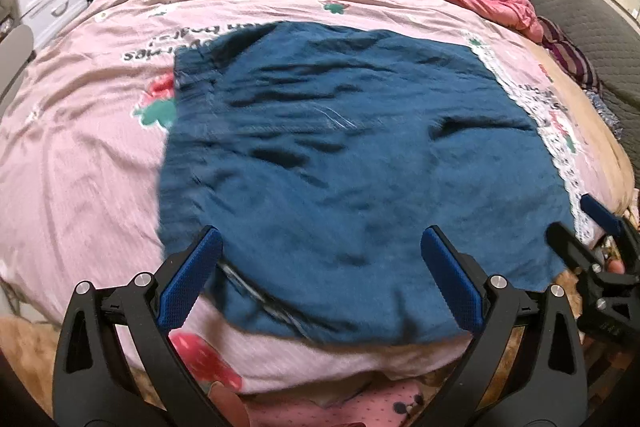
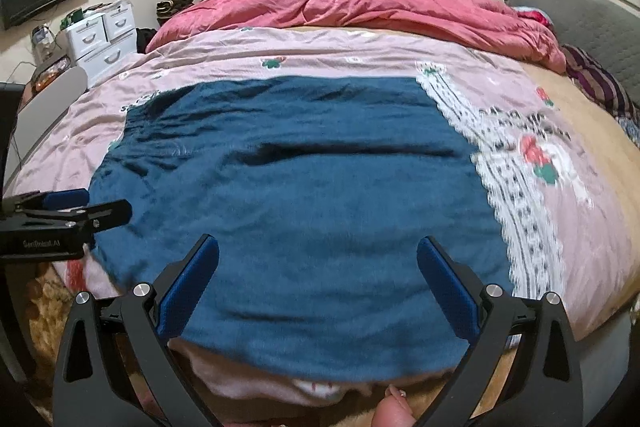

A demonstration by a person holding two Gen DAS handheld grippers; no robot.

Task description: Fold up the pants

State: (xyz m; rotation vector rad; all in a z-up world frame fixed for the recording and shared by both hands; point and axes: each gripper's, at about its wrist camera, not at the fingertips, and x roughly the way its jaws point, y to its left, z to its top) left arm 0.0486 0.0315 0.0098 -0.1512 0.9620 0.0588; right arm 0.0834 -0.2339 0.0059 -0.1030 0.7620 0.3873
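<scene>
Pants (image 1: 344, 155), dark teal and wrinkled, lie spread flat on the bed just ahead of both tongs, their near hem hanging at the mattress edge right under the fingertips. The left tongs (image 1: 320, 259) hang released, fingers wide apart over the near left part of the cloth and gripping nothing. The right tongs (image 2: 318, 267) are likewise released, spread above the near right part; in the left view they show at the far right margin.

To my eye the fold has not begun, or a fresh one is about to. To do it well, each pair of tongs should pinch one near corner through every layer, then lift together and carry the hem evenly away so the edges line up and no crease gets trapped.

Beneath the pants lies a pink quilt (image 1: 80, 155); beyond it, well ahead of the tongs, a red duvet (image 2: 360, 7) is heaped. A white drawer unit (image 2: 104, 35) stands far left, drawers closed, contents hidden.
</scene>
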